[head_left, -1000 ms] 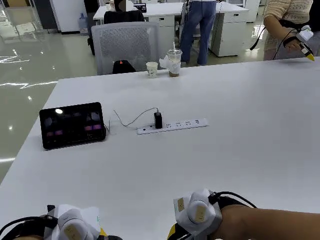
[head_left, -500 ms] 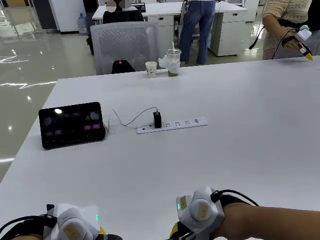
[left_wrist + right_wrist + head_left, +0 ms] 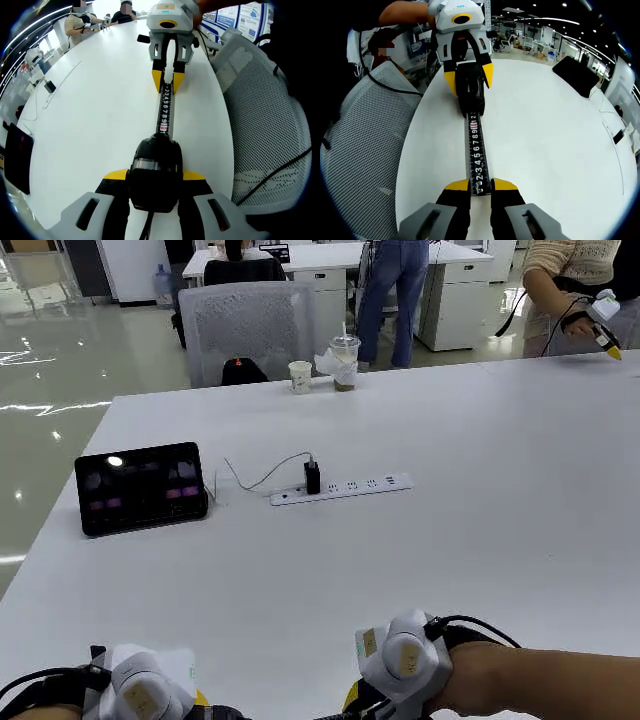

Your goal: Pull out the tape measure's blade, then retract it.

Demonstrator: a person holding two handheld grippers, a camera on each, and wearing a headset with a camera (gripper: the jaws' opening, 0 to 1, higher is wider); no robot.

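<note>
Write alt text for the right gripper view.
The right tongs pinch the tip of a tape measure blade, drawn out straight across a white table. The left tongs hold its black case at the far end.

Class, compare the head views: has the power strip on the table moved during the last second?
No. The power strip keeps the same gap from the tablet beside it; both sit slightly further left in the picture, so the camera shifted.
</note>
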